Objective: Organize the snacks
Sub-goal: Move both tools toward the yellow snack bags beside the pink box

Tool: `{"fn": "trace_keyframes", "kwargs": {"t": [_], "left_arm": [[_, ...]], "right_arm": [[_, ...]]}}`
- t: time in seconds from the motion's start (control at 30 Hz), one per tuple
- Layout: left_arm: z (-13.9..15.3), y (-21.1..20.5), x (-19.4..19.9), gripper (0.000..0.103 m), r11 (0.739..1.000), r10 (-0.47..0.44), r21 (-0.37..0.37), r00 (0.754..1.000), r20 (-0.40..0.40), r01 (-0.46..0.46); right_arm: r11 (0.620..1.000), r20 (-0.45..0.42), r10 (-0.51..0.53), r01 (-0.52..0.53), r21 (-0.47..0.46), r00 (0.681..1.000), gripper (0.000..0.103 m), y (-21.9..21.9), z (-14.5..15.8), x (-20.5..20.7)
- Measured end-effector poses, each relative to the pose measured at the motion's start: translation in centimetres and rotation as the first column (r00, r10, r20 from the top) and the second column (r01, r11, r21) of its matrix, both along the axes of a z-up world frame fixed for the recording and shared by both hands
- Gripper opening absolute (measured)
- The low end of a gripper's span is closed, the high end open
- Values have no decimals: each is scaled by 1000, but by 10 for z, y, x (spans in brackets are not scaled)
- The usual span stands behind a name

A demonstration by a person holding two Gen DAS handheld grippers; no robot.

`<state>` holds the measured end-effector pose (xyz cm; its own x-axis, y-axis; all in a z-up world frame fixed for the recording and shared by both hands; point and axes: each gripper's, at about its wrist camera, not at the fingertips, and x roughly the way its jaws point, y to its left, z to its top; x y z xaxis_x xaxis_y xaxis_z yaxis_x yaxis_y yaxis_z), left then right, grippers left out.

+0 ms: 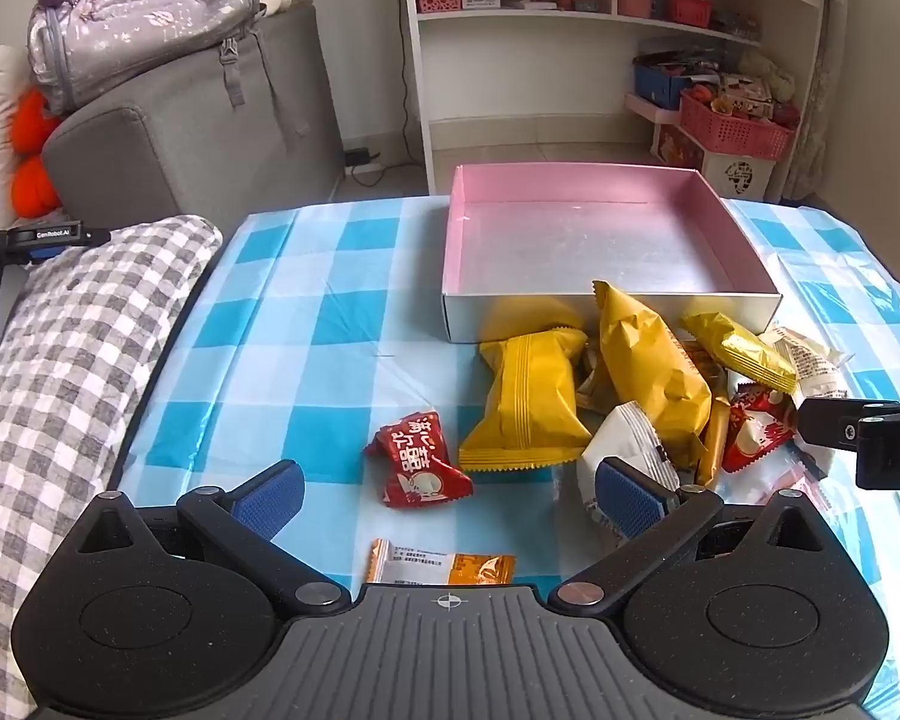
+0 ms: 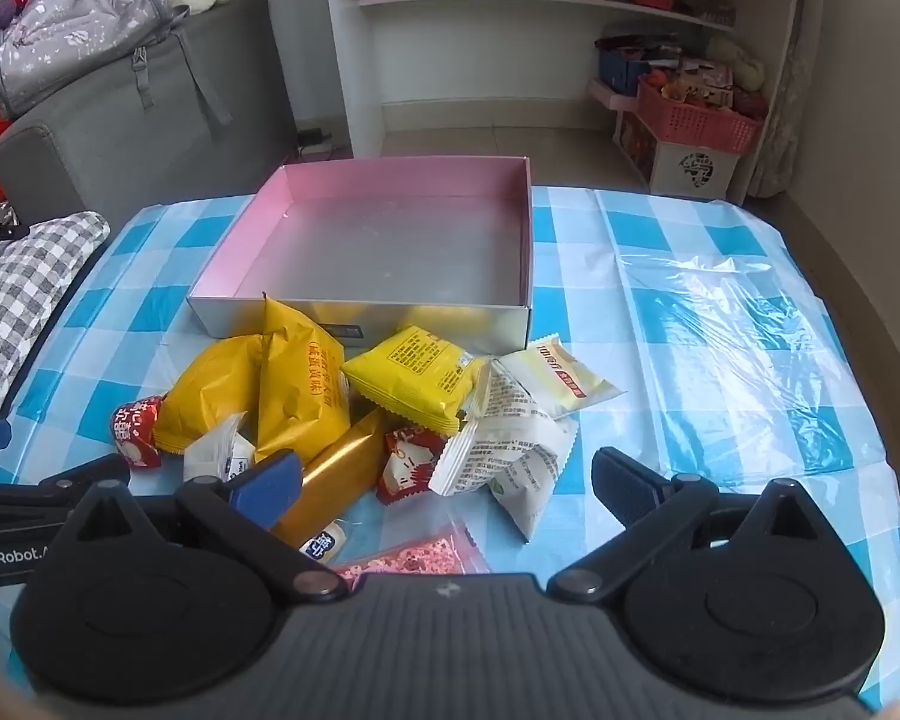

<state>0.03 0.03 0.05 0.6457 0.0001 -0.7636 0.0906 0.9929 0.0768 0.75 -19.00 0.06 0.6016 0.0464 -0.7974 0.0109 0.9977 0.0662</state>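
An open box [image 1: 606,306] with pink inner walls stands empty on the checked tablecloth; it also shows in the right wrist view [image 2: 360,315]. A pile of snack packets lies in front of it: yellow packets [image 1: 528,408] [image 2: 303,390], white packets [image 2: 504,450], and red ones [image 1: 417,462] [image 2: 405,462]. My left gripper [image 1: 450,495] is open, with the red packet between and just beyond its fingers and an orange packet [image 1: 444,567] below. My right gripper [image 2: 447,489] is open just before the pile, empty.
A grey checked cushion [image 1: 60,372] lies at the table's left edge. A grey sofa with a backpack [image 1: 144,18] stands behind left. White shelves [image 1: 600,30] and pink baskets [image 1: 732,132] stand beyond the table. The right gripper's body [image 1: 870,426] shows at the right.
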Motion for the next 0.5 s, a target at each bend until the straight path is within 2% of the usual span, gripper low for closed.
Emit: {"fn": "trace_keyframes", "kwargs": {"t": [0.5], "left_arm": [[-4,0,6,103,1000,-12,-7,1000,4,12]], "right_arm": [[1000,-17,4,-3,5,1000,103,1,-1,4]]}}
